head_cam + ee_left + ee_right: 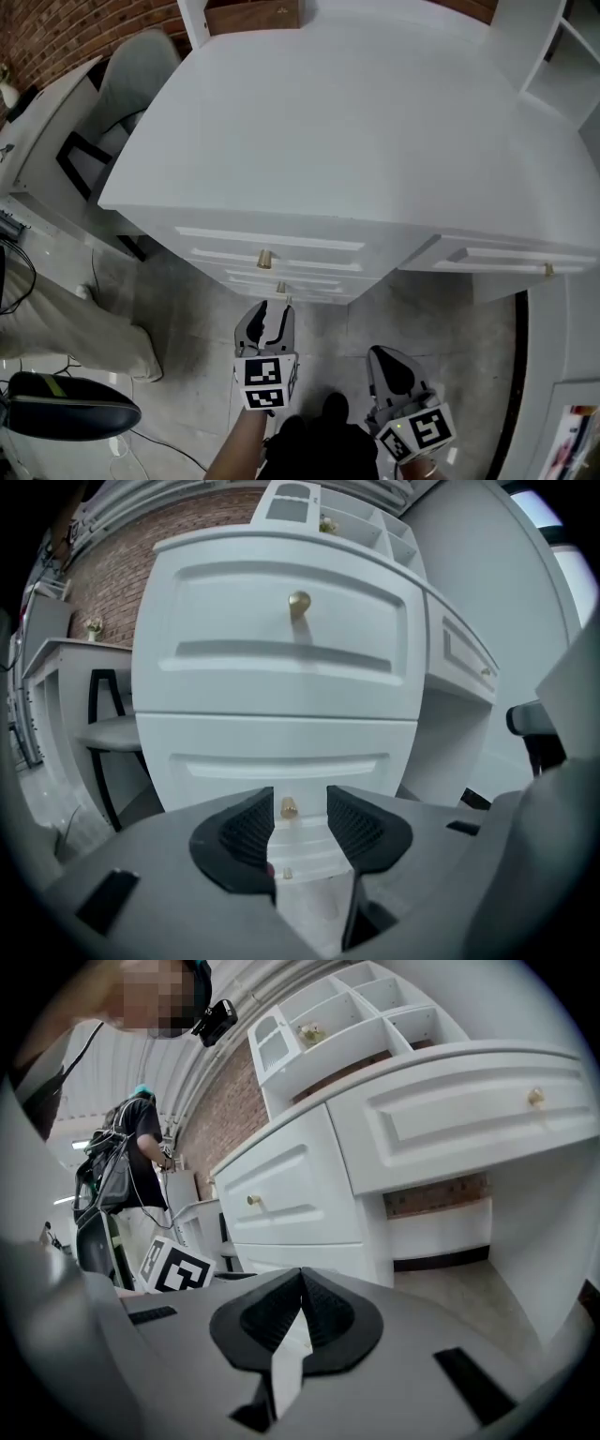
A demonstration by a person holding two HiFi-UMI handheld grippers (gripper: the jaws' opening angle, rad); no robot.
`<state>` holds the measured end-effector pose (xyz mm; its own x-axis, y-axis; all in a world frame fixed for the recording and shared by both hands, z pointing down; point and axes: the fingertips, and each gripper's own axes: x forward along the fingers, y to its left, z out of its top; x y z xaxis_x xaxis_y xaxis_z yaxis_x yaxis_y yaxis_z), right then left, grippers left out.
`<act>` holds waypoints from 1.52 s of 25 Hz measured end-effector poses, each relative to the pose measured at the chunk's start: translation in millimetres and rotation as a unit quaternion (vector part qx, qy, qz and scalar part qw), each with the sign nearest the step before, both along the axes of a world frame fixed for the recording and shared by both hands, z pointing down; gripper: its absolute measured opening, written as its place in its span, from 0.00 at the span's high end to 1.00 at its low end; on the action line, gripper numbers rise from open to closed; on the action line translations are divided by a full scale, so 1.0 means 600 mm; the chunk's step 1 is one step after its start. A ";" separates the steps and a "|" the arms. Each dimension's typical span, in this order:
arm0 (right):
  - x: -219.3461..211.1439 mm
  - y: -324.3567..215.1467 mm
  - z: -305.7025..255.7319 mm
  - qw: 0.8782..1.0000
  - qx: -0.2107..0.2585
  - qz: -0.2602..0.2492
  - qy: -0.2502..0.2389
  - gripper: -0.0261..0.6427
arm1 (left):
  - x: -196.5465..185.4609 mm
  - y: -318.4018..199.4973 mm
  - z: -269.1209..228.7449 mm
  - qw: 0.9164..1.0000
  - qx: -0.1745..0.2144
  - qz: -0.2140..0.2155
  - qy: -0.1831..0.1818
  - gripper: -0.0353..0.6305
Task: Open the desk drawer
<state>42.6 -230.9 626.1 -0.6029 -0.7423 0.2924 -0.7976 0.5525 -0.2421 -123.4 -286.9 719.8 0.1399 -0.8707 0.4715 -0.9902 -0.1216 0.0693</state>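
Observation:
The white desk has a stack of drawers under its front edge. The top drawer carries a brass knob; the drawer below has its own knob. My left gripper is open, level with this lower knob, which shows in the gap between the jaws, untouched and a short way ahead. My right gripper is shut and empty, low over the floor to the right. A long drawer with a knob spans the kneehole.
A grey chair stands left of the desk beside a second white table. A black rounded object and cables lie on the floor at the bottom left. A shelf unit tops the desk. A person stands far off.

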 end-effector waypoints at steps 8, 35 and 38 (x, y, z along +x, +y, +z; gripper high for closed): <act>0.004 0.004 0.053 1.000 -0.017 -0.008 0.006 0.95 | -0.007 -0.058 0.091 0.999 -0.032 -0.009 -0.007 0.71; -0.003 0.067 0.031 0.999 -0.029 -0.019 0.025 0.95 | -0.008 0.002 0.099 0.998 -0.048 -0.040 -0.001 0.83; -0.001 0.077 0.021 0.999 -0.036 -0.013 0.026 0.95 | -0.006 0.027 0.099 0.998 -0.059 -0.039 0.001 0.83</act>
